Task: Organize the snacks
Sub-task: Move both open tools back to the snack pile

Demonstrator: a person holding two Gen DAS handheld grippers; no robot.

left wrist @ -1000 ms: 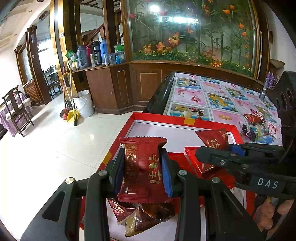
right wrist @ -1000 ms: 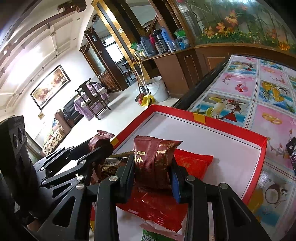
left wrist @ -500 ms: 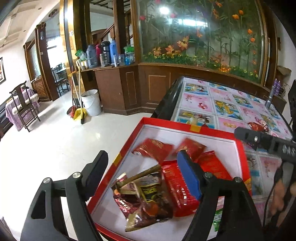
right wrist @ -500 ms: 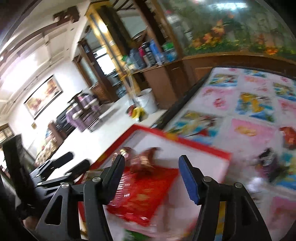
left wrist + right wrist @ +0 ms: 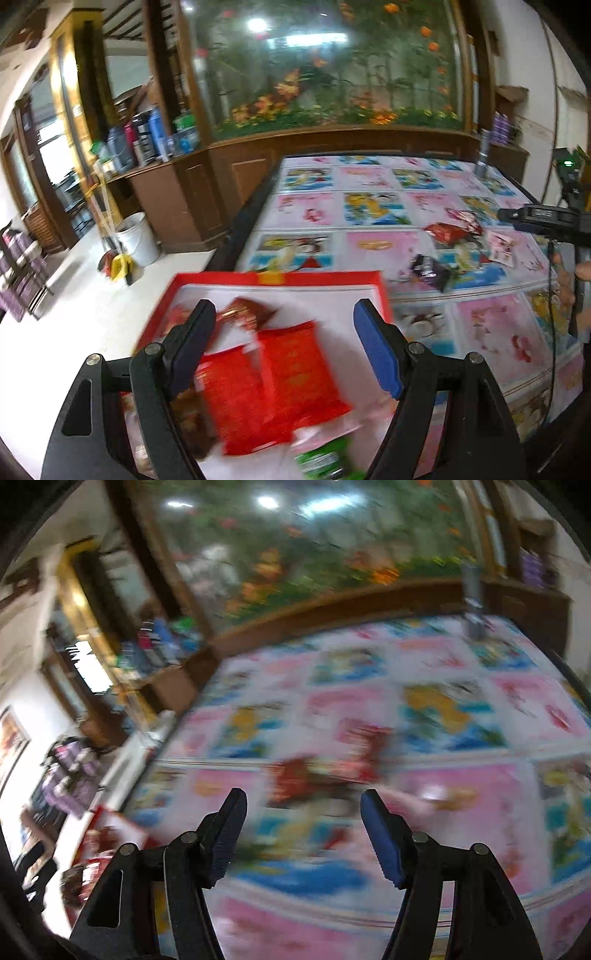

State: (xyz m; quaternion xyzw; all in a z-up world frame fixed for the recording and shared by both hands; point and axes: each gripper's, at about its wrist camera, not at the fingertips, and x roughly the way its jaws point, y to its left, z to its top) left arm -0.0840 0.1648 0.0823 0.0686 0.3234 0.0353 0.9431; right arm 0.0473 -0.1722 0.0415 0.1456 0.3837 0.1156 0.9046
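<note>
With your left hand-held gripper [image 5: 284,349] gaping empty above the red-rimmed shallow cardboard box [image 5: 275,277] of red foil snack packets [image 5: 295,373], aim your right hand-held gripper [image 5: 303,823], jaws opening and empty, at the loose wrapped snacks [image 5: 317,775] on the picture-tiled desk [image 5: 461,782].

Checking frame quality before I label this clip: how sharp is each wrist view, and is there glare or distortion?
Left wrist view: mild blur; the red tray and red packets smear, the tablecloth farther back reads fairly clearly. Right wrist view: heavy motion blur; loose snacks are only streaks, though the right gripper stays crisp. Both: fisheye bending, ceiling-light glare on the glass panel.
</note>
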